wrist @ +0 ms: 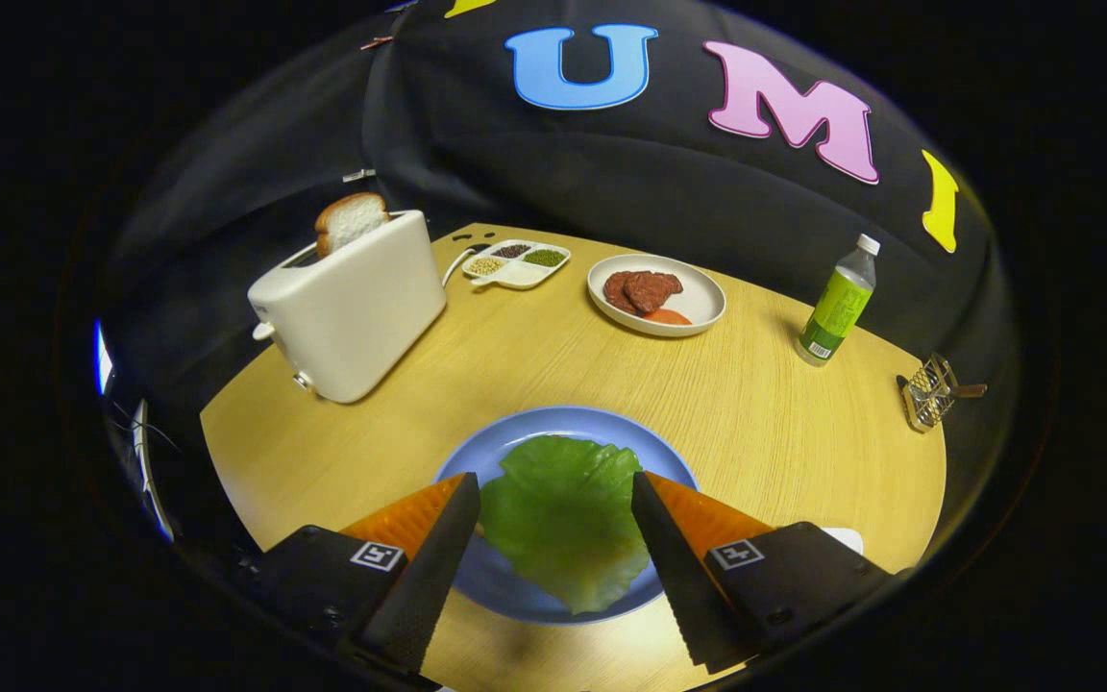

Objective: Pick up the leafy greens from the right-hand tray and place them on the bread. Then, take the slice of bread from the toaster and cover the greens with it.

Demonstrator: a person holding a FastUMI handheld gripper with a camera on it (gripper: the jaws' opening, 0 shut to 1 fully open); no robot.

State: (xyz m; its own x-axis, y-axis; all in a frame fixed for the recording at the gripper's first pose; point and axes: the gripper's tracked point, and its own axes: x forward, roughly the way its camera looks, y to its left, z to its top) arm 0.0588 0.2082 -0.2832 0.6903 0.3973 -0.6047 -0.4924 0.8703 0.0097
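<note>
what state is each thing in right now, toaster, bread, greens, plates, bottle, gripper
gripper: open, fingers either side of the greens, not pressing
leafy greens: lying flat on the blue plate
blue plate: on the table, under the greens
toaster: upright, one slice in its slot
bread slice: sticking up out of the toaster
white plate: holding dark patties
bottle: upright, capped

1. A pale table (784, 423) of matt, fine-grained wood.
2. A smooth, satin-finished white toaster (352, 308) holding a porous slice of bread (350, 221).
3. A glossy blue round plate (515, 586) under a waxy, veined green lettuce leaf (563, 519).
4. A clear plastic bottle (837, 306) with a green label.
5. A small wire metal rack (928, 392).
</note>
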